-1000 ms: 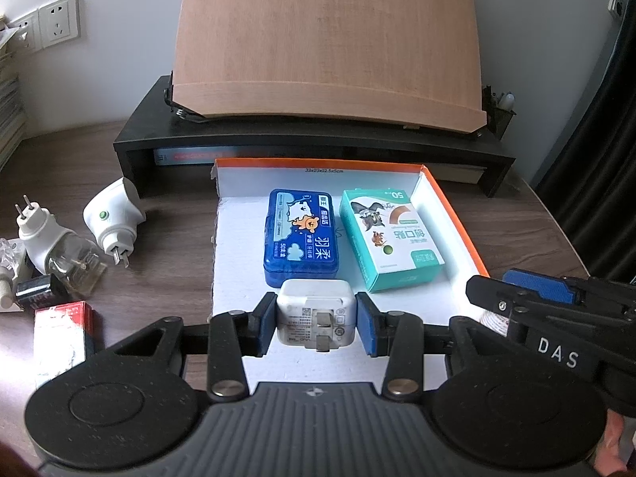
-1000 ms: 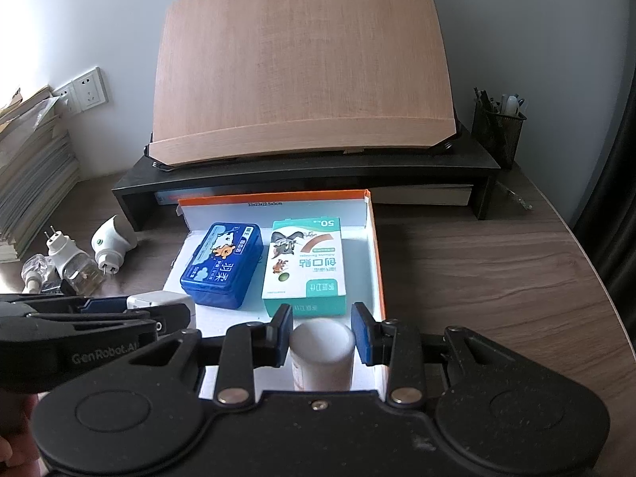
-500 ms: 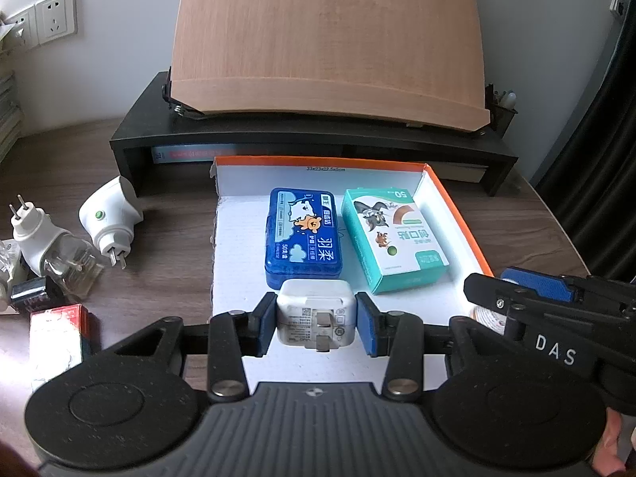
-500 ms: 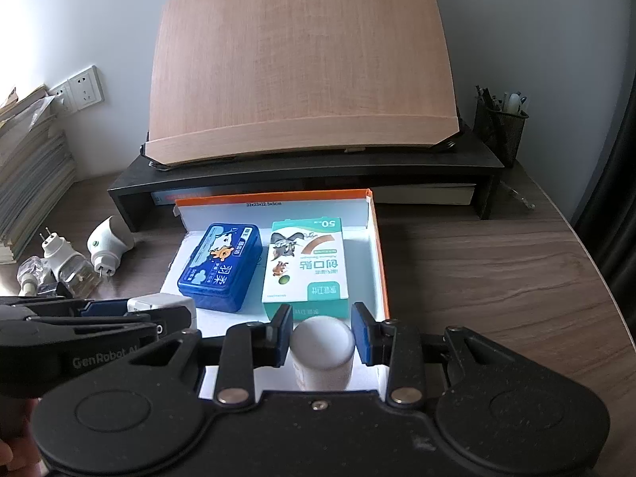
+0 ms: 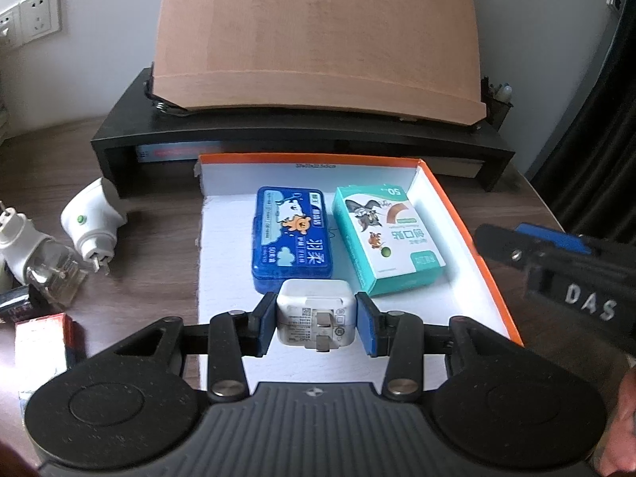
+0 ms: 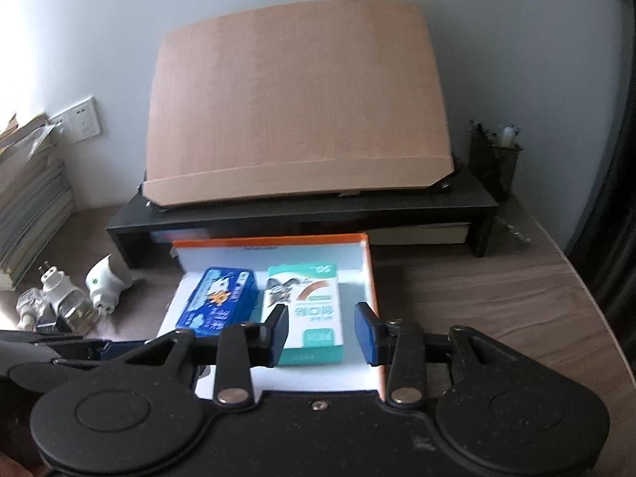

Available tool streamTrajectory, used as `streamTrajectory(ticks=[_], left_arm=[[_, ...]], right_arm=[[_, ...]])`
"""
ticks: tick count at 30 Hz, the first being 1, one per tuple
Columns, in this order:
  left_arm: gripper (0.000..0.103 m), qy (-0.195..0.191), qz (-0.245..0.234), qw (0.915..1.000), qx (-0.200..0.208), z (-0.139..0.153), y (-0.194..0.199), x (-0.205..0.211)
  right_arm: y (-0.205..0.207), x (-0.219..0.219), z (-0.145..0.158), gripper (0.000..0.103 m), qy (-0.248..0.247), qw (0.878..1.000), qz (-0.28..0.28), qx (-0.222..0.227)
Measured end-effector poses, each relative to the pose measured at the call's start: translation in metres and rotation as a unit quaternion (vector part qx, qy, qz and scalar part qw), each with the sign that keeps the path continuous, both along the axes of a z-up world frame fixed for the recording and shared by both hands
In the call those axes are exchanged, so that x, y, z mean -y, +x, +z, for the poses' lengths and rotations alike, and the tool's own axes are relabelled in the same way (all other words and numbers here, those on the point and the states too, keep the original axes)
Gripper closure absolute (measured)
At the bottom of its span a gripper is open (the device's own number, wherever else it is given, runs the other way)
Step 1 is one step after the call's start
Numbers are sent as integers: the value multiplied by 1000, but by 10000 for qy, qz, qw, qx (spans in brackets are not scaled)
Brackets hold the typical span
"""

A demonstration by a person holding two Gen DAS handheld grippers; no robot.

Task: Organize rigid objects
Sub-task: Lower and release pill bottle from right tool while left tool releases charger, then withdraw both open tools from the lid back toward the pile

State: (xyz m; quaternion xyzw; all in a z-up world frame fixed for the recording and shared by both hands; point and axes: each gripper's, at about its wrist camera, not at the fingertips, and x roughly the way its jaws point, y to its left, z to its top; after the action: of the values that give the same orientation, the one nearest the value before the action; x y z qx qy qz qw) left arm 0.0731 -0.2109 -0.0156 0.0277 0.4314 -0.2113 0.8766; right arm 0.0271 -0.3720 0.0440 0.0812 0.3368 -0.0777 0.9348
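My left gripper (image 5: 316, 324) clamps the white charger (image 5: 315, 318) over the near end of the tray (image 5: 469, 234). My right gripper (image 6: 321, 332) has just been opening, nothing between its jaws.

Right tool (image 6: 321, 332), jaws just opening, empty above teal box (image 6: 308, 310).

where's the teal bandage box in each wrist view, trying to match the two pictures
Left wrist view: the teal bandage box lies right of centre, in the orange-rimmed tray, right of the blue tin.
Right wrist view: the box sits at lower centre, seen between the open right gripper jaws, partly hidden by the left jaw.
Shared landmark: the blue tin, immediately left of the box in both.
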Motion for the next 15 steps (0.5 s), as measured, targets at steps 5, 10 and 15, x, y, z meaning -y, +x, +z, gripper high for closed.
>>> streamTrajectory(ticks=[5,10,15], left_arm=[[61,-15,-176,9998,-96,-5,4,11],[52,-178,-457,9986,-209,-6,5,22],[45,-242,-579,9980,-104,1,-4,24]], right_arm=[[-11,10,5,53,-95,9995,-305,77],[-25,16,10,44,-141,9982,-563,138],[-37,15,14,36,-215,9971,-698,211]])
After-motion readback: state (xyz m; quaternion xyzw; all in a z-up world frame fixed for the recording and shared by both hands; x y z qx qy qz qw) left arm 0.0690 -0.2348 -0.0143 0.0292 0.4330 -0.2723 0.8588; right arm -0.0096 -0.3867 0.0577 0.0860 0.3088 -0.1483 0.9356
